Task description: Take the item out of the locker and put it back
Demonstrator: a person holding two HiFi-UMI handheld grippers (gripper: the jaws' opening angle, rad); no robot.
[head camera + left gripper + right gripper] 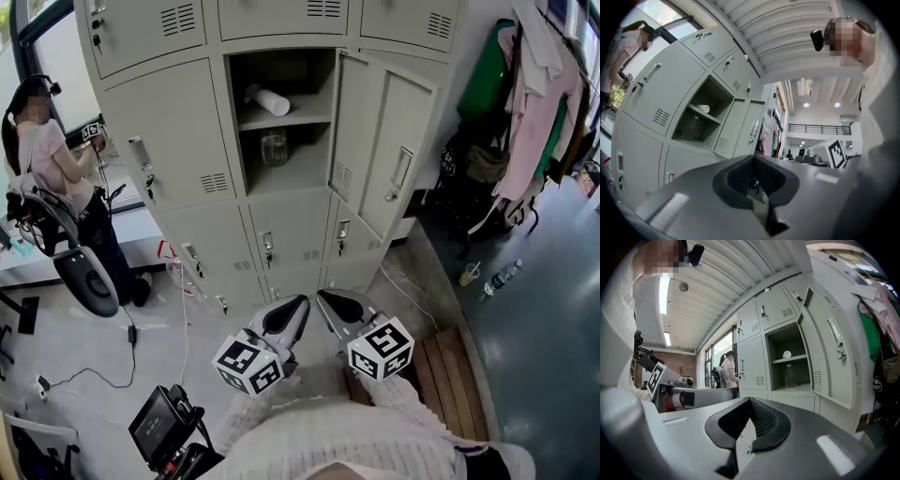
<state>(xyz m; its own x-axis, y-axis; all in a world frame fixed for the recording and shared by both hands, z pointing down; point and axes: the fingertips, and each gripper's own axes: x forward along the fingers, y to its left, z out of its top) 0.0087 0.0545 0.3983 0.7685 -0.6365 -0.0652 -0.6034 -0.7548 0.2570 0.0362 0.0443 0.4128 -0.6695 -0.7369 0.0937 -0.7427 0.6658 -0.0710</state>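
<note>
The grey locker has one compartment with its door swung open to the right. Inside, a white roll lies on the upper shelf and a clear jar stands on the lower one. Both show in the left gripper view, roll above jar, and in the right gripper view, roll above jar. My left gripper and right gripper are side by side well short of the locker. Both are shut and hold nothing.
A person stands at the left by a desk. Clothes hang at the right, with a bottle and a cup on the floor below. A wooden platform lies right of me, a black device and cables to my left.
</note>
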